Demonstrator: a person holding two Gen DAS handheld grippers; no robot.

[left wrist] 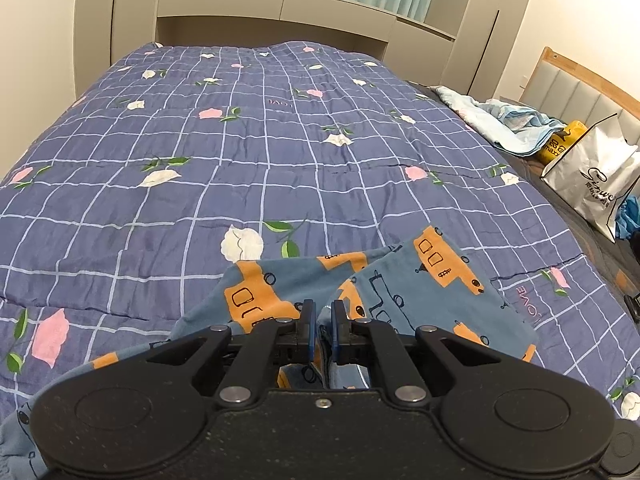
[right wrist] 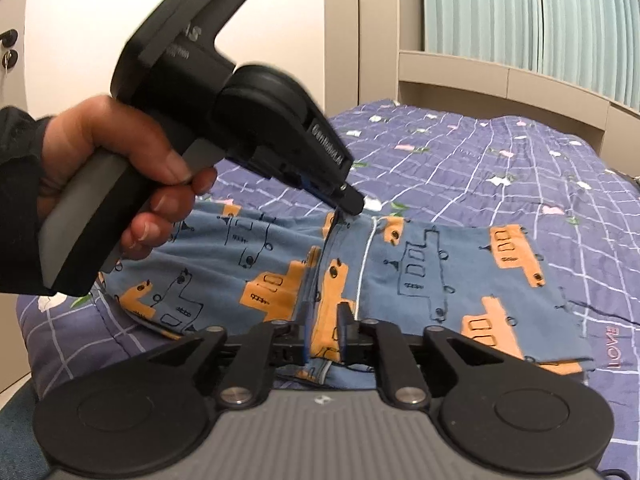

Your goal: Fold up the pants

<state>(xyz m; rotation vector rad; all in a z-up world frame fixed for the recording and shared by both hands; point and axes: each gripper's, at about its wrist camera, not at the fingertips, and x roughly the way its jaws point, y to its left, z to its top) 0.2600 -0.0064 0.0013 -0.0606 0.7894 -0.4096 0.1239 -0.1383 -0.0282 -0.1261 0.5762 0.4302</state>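
Observation:
The pants (right wrist: 420, 280) are blue with orange truck prints and lie on the bed's quilt (left wrist: 240, 152). They also show in the left wrist view (left wrist: 404, 292). My left gripper (left wrist: 323, 316) is shut on a fold of the pants at their near edge. In the right wrist view the left gripper (right wrist: 344, 204), held by a hand, pinches the far edge of the pants. My right gripper (right wrist: 325, 320) is shut on the near edge of the pants, opposite the left one. The fabric between the two grippers forms a raised ridge.
The quilt (right wrist: 500, 152) is blue with a white grid and flowers. A white paper bag (left wrist: 592, 176), a yellow package (left wrist: 560, 144) and a light blue crumpled cloth (left wrist: 504, 120) lie at the bed's right side. A headboard shelf (left wrist: 280, 12) stands behind.

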